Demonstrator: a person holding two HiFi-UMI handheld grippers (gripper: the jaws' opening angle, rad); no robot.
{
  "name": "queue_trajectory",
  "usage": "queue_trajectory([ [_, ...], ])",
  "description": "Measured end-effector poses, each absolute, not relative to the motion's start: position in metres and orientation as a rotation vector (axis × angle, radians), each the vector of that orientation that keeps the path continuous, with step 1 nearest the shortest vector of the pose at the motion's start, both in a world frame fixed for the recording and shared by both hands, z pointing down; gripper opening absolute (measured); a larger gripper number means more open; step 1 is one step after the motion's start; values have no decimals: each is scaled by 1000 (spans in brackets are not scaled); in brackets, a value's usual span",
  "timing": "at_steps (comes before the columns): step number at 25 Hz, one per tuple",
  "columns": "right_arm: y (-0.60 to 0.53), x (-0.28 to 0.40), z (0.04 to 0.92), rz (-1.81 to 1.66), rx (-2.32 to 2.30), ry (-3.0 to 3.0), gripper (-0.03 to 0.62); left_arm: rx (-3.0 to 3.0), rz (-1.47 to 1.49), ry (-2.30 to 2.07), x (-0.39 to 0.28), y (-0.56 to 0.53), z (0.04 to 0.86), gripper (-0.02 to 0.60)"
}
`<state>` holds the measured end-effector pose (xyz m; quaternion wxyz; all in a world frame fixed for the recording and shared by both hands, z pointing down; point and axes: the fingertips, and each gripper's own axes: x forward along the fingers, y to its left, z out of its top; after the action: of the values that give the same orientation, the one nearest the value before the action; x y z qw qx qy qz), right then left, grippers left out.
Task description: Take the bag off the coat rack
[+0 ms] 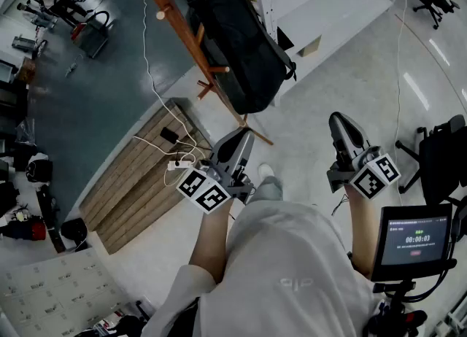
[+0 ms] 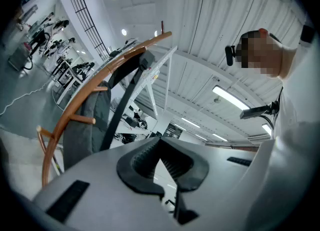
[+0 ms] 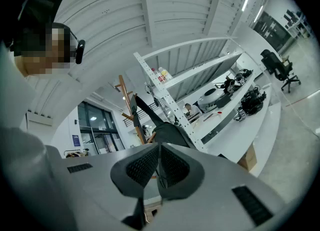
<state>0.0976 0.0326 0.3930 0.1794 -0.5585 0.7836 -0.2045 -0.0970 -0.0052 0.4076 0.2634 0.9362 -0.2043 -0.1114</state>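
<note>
Bag (image 1: 244, 44) is a black backpack, and it hangs on the coat rack (image 1: 182, 33), a wooden pole with short pegs (image 1: 219, 70). The body of the bag lies against the pole, on the side that faces the white shelves (image 1: 328, 7), and its lower end is well above the foot of the rack. In the left gripper view a dark strap (image 2: 125, 95) runs from the bag up to the top of the rack. I judge that it hangs there by this strap, but I cannot see the exact peg.

The left gripper (image 1: 237, 137) and the right gripper (image 1: 340, 120) are both well apart from the rack, near the person's body. Each has its jaws pressed together, with nothing between them.

The bag looks like soft cloth and is rounded as if filled, so it probably has some weight and will sag and swing when it is lifted. Its smooth body gives a poor hold. The better place is the strap near the top of the rack: a gripper must open, close on the strap and lift it upward off the peg. A sideways pull could tip the rack.
</note>
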Motion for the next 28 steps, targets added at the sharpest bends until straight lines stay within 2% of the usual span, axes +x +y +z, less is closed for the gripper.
queue_trajectory([
  [10, -111, 32, 363, -555, -1365, 2297, 14, 2554, -347, -724, -188, -112, 385, 6],
  [16, -181, 25, 333, -398, -1221, 2399, 14, 2680, -363, -930, -232, -151, 334, 8],
  [18, -222, 30, 330, -286, -1173, 2455, 15, 2732, -394, -963, -228, -186, 318, 14],
  [24, -278, 15, 239, 163, -1070, 2613, 26, 3018, -340, -919, -187, -231, 191, 131],
  [28, -311, 1, 207, 398, -956, 2715, 147, 3152, -230, -905, -142, -274, 144, 167],
])
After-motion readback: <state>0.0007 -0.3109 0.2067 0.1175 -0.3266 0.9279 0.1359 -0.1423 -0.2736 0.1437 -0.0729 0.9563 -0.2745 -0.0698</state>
